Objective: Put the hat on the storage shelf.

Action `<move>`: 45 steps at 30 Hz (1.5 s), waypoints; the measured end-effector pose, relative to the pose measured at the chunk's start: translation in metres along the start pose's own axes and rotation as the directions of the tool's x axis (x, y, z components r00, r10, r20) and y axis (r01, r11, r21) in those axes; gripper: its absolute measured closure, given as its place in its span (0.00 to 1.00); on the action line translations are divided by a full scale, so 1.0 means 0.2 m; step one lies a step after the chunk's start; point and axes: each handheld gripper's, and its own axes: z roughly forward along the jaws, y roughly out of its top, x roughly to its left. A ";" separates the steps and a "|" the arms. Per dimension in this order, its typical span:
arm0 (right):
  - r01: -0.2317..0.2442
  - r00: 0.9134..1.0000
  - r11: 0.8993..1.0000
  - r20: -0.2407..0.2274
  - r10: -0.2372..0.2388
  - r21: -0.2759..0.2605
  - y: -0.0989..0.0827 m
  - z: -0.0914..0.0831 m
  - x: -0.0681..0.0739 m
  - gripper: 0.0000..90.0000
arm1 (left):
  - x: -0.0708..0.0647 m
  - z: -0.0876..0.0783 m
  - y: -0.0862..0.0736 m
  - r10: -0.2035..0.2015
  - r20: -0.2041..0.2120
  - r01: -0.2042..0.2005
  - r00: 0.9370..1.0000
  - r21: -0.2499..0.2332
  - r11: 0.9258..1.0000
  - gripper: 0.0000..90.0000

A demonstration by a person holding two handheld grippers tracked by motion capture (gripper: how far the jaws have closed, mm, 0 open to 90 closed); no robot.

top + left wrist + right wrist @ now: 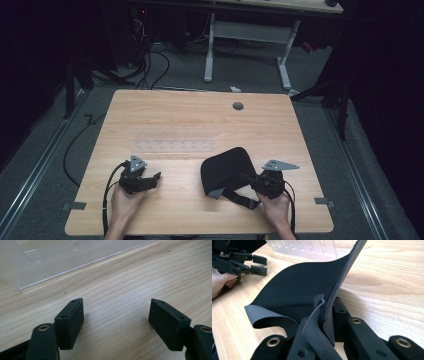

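Note:
A black flexible pad (225,167) with a grey underside lies curled on the wooden table (200,115), right of centre. My right gripper (252,179) is shut on the pad's near edge. In the right gripper view the pad (299,292) is pinched between the jaws of that gripper (328,302) and rises away from them, folded over. My left gripper (156,178) rests low on the table at the left, apart from the pad. Its jaws stand wide in the left gripper view (116,315) with only bare wood between them. It also appears far off in the right gripper view (259,263).
A clear plastic slotted plate (172,146) lies flat on the table beyond both grippers, also seen as the clear plate (62,257) and the clear plate (304,248). A round cable hole (238,106) sits near the far edge. Cables and another desk's white legs (285,65) stand behind.

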 end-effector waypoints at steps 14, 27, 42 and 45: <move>-0.019 0.999 1.000 -0.027 0.019 -0.001 0.05 -0.01 0.06 0.94 | -0.06 -0.05 -0.01 0.055 0.071 -0.056 0.996 0.015 0.998 0.31; -0.023 0.999 1.000 -0.047 0.023 0.007 0.08 0.01 0.09 0.94 | -0.23 -0.16 0.01 0.072 0.230 -0.073 0.971 -0.004 0.997 0.29; -0.012 0.998 1.000 -0.063 0.013 0.016 0.13 0.04 0.14 0.94 | -0.39 -0.20 -0.01 0.145 0.349 -0.140 0.926 -0.038 0.989 0.30; -0.007 0.997 1.000 -0.074 0.008 0.018 0.14 0.05 0.15 0.94 | -0.40 -0.20 -0.02 0.152 0.359 -0.144 0.921 -0.048 0.988 0.30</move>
